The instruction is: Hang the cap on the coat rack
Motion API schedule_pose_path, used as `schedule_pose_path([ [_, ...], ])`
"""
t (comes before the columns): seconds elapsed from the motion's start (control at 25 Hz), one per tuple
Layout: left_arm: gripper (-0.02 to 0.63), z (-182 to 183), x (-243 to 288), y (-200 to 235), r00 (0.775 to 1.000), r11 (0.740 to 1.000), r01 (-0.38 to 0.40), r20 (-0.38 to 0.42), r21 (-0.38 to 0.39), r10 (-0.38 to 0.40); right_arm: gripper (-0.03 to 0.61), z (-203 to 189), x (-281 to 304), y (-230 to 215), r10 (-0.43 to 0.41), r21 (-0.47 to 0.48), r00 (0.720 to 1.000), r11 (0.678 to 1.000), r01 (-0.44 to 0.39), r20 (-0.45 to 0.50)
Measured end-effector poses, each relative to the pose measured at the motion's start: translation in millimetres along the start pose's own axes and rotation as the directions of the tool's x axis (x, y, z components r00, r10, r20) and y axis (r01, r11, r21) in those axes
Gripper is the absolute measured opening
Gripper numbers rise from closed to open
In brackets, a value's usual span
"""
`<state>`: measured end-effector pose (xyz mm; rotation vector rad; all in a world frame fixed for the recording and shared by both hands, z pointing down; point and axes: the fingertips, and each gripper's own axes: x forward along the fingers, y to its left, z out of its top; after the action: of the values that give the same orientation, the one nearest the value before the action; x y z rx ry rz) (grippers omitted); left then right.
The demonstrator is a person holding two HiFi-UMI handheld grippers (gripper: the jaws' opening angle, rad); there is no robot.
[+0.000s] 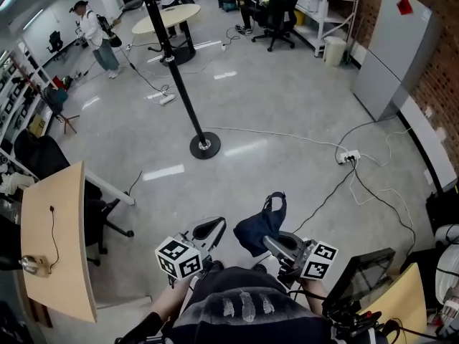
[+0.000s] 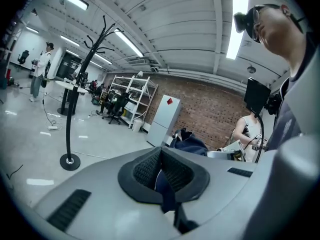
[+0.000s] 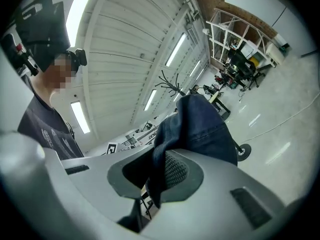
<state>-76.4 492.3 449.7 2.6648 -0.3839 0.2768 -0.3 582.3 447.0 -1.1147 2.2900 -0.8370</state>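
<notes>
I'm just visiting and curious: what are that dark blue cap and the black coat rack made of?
The cap looks like soft, matte dark-blue cloth, maybe denim: it folds and droops where the right gripper pinches it. The coat rack seems black-painted metal, faintly glossy: a thin straight pole on a round base that catches light.

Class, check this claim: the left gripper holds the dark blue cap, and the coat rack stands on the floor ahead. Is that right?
Wrong gripper. The right gripper holds the dark blue cap; the right gripper view shows the cloth pinched between its jaws. The coat rack does stand on the floor ahead.
</notes>
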Motion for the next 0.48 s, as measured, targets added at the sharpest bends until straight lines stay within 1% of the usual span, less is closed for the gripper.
schedule_pose_path([
  [0.08, 0.008, 8, 0, 3, 1.0, 1.0, -0.02, 0.018, 0.012, 0.02, 0.032, 3, 2, -3, 0.018, 0.001, 1.0, 1.0, -0.018, -0.014],
  [0.16, 0.008, 10, -2, 4, 0.999, 0.999, -0.04, 0.019, 0.011, 0.04, 0.032, 7, 5, -5, 0.036, 0.012, 0.999, 0.999, -0.036, -0.031],
  [0.32, 0.008, -8, -18, 16, 0.998, 0.998, -0.064, -0.018, -0.024, 0.064, 0.032, 1, 20, -1, 0.066, 0.025, 0.996, 0.998, -0.065, -0.06],
  [0.48, 0.008, -7, -33, 42, 0.998, 0.997, -0.069, 0.007, -0.031, 0.07, 0.032, -9, 47, -1, 0.07, 0.006, 0.994, 0.998, -0.069, -0.078],
])
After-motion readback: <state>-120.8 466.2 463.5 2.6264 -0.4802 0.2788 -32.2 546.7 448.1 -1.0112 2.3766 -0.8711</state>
